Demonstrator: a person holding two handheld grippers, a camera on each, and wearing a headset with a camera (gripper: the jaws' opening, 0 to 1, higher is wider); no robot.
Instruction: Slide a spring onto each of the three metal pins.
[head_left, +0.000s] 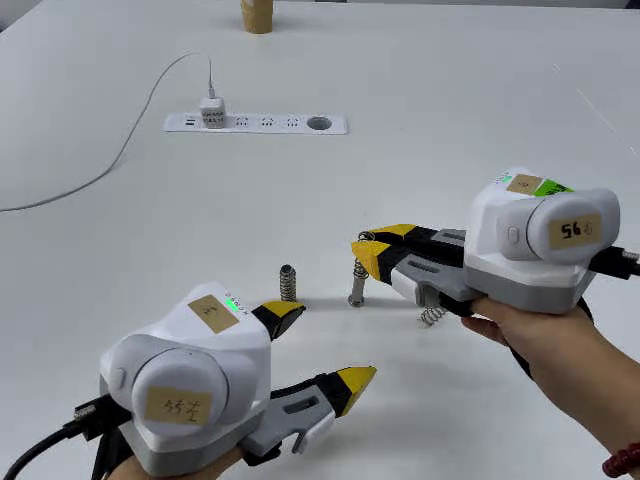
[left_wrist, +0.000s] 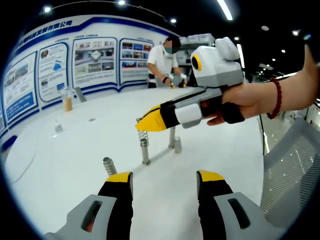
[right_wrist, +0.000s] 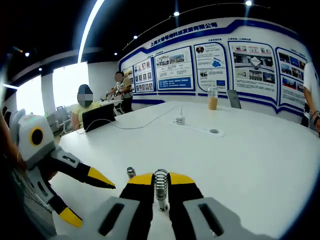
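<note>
- White power strip (head_left: 256, 123) lies on the white surface (head_left: 470, 90).
- White charger (head_left: 212, 112) plugged into the strip's left end, its cable (head_left: 120, 152) trailing leftward.
- Tan cup (head_left: 257, 14) stands beyond the strip, well apart.

what's where on the table (head_left: 480, 90)
power strip (head_left: 256, 123) lies across the far middle, charger (head_left: 212, 110) plugged in near its left end, cable (head_left: 100, 170) trailing off left, cup (head_left: 257, 14) behind at the far edge. nearer, left pin (head_left: 288, 283) and right pin (head_left: 357, 292) stand side by side between the left gripper (head_left: 328, 342), near-left, and right gripper (head_left: 378, 245), right. pinched spring (right_wrist: 160, 184) sits on the right pin between that gripper's jaws, loose spring (head_left: 432, 316) lies just right of it
</note>
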